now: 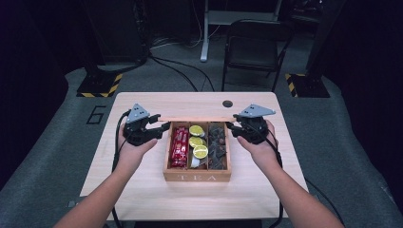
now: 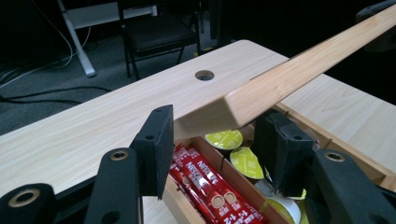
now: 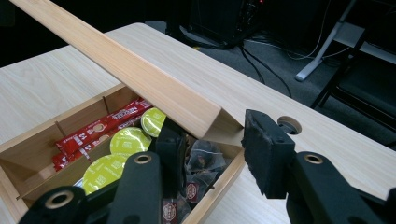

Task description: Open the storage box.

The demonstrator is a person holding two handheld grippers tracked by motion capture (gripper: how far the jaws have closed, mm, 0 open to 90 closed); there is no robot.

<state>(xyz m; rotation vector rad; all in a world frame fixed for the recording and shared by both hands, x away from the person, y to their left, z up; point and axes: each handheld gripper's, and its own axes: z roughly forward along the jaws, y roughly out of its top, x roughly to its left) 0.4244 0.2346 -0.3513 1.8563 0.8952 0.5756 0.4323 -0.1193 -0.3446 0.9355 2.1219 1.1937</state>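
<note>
Two grippers meet one lid (image 1: 197,118): it runs left to right across the middle of the high view, over the far edge of the tea box (image 1: 196,176), and each of its ends lies between a pair of my jaws. My left gripper (image 1: 159,128) and my right gripper (image 1: 234,127) stand at about equal distance from the box, so neither is nearer. In both gripper views the jaws are spread around the lid's end; whether the pads already touch the wood I cannot tell. The box stands near the middle of the pale wooden table (image 1: 142,185), its red sachets (image 2: 205,184), yellow-green capsules (image 3: 126,140) and dark tea bags (image 3: 203,156) uncovered. Behind the table, at the top of the frame, stands a dark chair (image 1: 254,47) on grey floor.
</note>
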